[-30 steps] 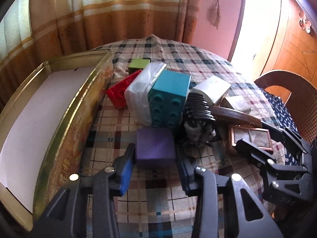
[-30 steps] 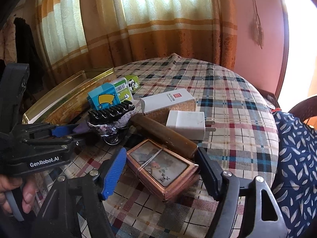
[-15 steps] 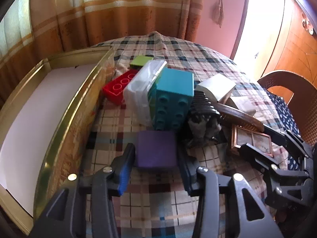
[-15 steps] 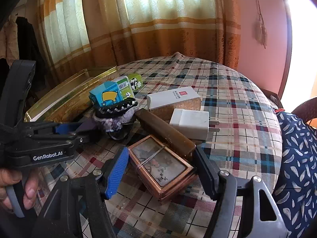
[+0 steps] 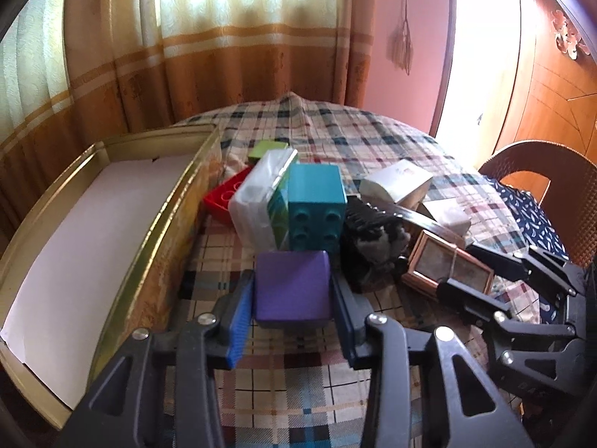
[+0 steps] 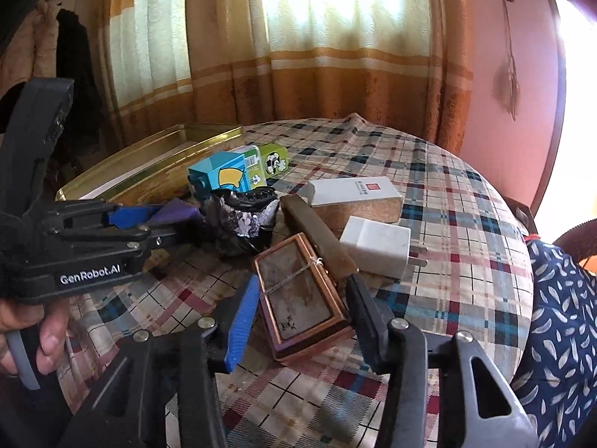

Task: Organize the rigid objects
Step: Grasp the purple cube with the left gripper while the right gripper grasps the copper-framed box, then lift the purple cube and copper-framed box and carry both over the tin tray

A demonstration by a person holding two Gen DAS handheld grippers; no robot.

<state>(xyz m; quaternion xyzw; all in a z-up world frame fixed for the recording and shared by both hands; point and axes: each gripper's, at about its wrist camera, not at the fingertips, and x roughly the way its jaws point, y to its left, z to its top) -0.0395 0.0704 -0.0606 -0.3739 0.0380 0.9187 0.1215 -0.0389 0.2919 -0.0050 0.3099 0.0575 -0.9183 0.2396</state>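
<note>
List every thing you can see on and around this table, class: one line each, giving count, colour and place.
Tin tray: one, gold, table's left edge.
Purple block: one, between the left jaws.
Teal brick: one, behind the purple block.
Tissue pack: one, white, left of the teal brick.
Red brick: one, beside the tray.
Framed picture: one, copper, between the closing right jaws.
Charger: one, white, right of the picture.
White box: one, behind the charger.
Tablecloth: one, plaid.
Chair: one, brown, far right.
Left gripper: black, pads on the block.
Right gripper: black.
</note>
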